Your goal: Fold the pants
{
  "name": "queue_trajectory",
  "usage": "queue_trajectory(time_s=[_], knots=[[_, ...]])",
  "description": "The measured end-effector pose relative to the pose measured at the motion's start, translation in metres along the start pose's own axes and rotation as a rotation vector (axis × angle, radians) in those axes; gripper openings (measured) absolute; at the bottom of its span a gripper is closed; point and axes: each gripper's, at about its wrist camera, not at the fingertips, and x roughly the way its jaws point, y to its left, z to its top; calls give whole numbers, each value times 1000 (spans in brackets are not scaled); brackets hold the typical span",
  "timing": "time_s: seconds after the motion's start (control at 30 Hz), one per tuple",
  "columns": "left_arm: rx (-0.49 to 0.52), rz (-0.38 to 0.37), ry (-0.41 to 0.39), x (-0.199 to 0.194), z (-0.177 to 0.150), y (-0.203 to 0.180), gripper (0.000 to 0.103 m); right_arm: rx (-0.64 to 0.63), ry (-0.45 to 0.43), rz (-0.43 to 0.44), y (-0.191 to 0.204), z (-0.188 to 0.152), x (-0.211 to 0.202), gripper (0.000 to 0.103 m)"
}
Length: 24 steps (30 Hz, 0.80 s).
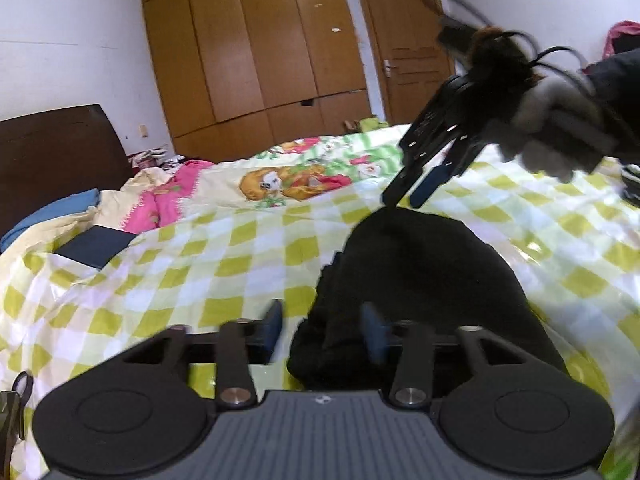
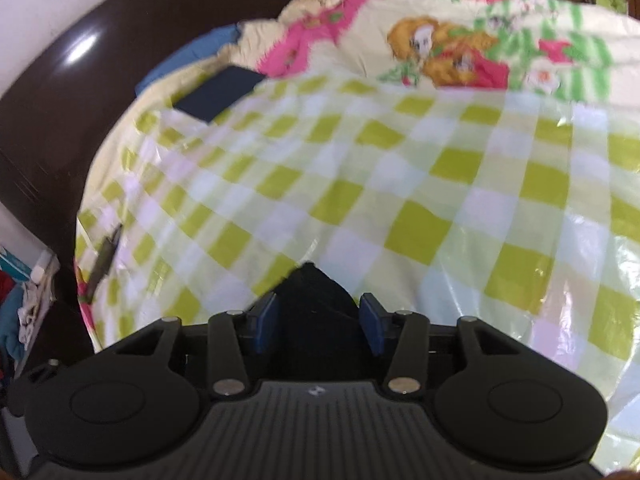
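Observation:
The black pants (image 1: 420,280) lie bunched on the green-and-white checked bed cover (image 1: 224,264). My left gripper (image 1: 320,326) is open at the near edge of the pants, with black cloth lying between its blue pads. My right gripper (image 1: 408,200) hangs above the far tip of the pants, held by a gloved hand (image 1: 560,136), and its fingers stand apart. In the right wrist view a corner of the pants (image 2: 312,292) sits between the spread blue pads of the right gripper (image 2: 318,324), over the checked cover (image 2: 400,184).
A dark blue flat book (image 1: 96,246) lies at the left of the bed near a blue pillow (image 1: 52,212) and the dark headboard (image 1: 52,160). A cartoon-print quilt (image 1: 296,180) covers the far side. A wooden wardrobe (image 1: 256,40) and a door (image 1: 404,52) stand behind.

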Motion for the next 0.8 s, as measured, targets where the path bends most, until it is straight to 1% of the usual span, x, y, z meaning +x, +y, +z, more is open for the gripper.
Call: queue_trajectory(time_s=[0.07, 0.1, 0.13, 0.17, 0.23, 0.3, 0.33, 0.37, 0.4, 0.43, 0.47, 0.5, 0.57, 0.67, 0.8], knots=[[6, -19, 17, 1, -2, -1, 83, -24, 31, 39, 0, 0, 9, 55], [3, -32, 23, 1, -2, -1, 85, -48, 44, 57, 1, 0, 14, 58], [-11, -57, 37, 5, -2, 0, 87, -71, 58, 63, 3, 0, 20, 64], [-29, -79, 51, 9, -2, 0, 89, -87, 70, 52, 4, 0, 26, 66], [-43, -89, 81, 23, -3, -1, 89, -100, 102, 28, 3, 0, 43, 66], [-39, -67, 110, 35, -4, -4, 87, -91, 113, 23, 2, -3, 53, 66], [-53, -67, 129, 41, -5, -4, 83, -72, 105, 30, 1, -5, 54, 60], [-77, -87, 146, 44, -5, -2, 68, -56, 101, 47, 1, -8, 53, 39], [-102, -108, 162, 46, -7, 0, 61, -51, 95, 48, 4, -12, 50, 33], [-120, -105, 174, 48, -8, 0, 59, -54, 83, 35, 7, -15, 46, 28], [-116, -100, 172, 46, -9, -1, 54, -46, 70, 33, 10, -17, 40, 19], [-112, -99, 166, 43, -8, -1, 49, -29, 55, 40, 13, -18, 33, 15], [-135, -115, 145, 36, -1, 1, 45, -9, 13, 46, 19, -17, 17, 10], [-170, -130, 110, 25, 10, 9, 41, -3, -43, 58, 29, -13, -5, 8], [-175, -118, 52, 12, 22, 19, 39, -12, -116, 64, 44, -6, -34, 8]])
